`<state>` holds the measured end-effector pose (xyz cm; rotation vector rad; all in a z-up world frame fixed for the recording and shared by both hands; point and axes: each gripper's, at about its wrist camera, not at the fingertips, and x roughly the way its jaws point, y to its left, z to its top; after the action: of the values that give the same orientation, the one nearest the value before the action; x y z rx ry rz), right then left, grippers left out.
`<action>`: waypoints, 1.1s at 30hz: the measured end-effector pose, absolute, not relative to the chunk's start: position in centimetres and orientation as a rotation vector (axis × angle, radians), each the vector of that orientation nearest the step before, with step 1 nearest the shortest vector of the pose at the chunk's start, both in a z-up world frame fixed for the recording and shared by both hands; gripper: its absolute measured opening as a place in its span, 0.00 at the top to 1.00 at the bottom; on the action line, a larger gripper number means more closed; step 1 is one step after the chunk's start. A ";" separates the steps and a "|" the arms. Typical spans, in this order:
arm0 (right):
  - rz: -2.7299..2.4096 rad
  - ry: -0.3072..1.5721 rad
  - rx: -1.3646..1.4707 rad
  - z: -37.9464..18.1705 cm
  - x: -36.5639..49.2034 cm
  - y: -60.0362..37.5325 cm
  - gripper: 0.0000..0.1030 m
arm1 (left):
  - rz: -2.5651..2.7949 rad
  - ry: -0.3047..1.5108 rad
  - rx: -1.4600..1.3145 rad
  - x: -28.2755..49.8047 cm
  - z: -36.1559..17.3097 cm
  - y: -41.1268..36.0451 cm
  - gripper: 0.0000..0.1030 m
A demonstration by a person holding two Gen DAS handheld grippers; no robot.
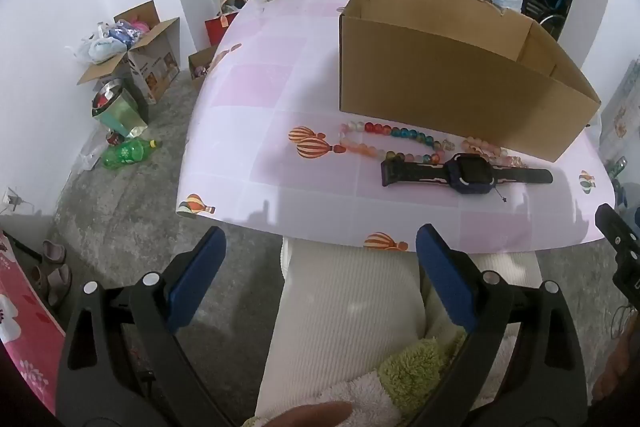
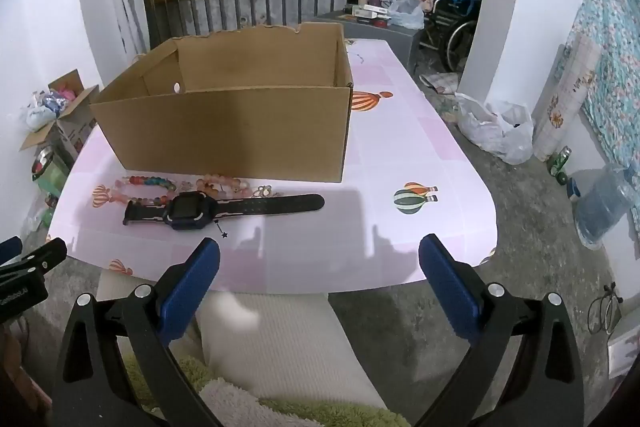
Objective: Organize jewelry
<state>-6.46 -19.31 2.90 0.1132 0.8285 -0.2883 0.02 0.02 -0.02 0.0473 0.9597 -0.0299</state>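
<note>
A dark smartwatch [image 1: 466, 172] [image 2: 188, 209] lies flat with its strap stretched out on the pink table [image 1: 260, 99] [image 2: 400, 155]. Behind it lie a multicoloured bead bracelet [image 1: 384, 141] [image 2: 148, 187] and a pale pink bead string [image 1: 488, 149] [image 2: 224, 187], next to a small trinket [image 2: 264, 192]. An open cardboard box [image 1: 452, 95] [image 2: 240, 131] stands just beyond them. My left gripper [image 1: 320, 247] hangs open in front of the table's near edge, over a lap. My right gripper [image 2: 320, 255] is open too, with nothing between its blue pads.
A person's white-clad lap [image 1: 344, 307] [image 2: 280, 339] sits under the table edge. The floor at left holds a carton with bags [image 1: 140, 43], a bin [image 1: 120, 111] and a green bottle [image 1: 128, 153]. At right stand a plastic bag [image 2: 496, 127], a water jug [image 2: 604, 203] and a wheelchair [image 2: 452, 23].
</note>
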 end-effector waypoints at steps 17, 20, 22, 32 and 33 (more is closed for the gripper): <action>-0.286 0.823 0.108 3.1 -6.3 -19.0 0.06 | -0.029 0.965 0.049 0.0 -0.3 0.2 0.11; -0.284 0.821 0.107 3.1 -6.4 -19.0 0.06 | -0.029 0.967 0.048 0.0 -0.3 0.2 0.11; -0.283 0.821 0.107 3.1 -6.4 -19.0 0.06 | -0.029 0.967 0.048 0.0 -0.2 0.1 0.11; -0.284 0.820 0.107 3.1 -6.4 -19.0 0.06 | -0.028 0.967 0.047 0.0 -0.3 0.2 0.11; -0.284 0.821 0.108 3.2 -6.4 -18.9 0.06 | -0.029 0.967 0.047 0.0 -0.3 0.2 0.11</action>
<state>-6.36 -18.95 3.16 0.1080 0.8210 -0.2840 0.01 0.19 -0.26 0.0466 0.9666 -0.0286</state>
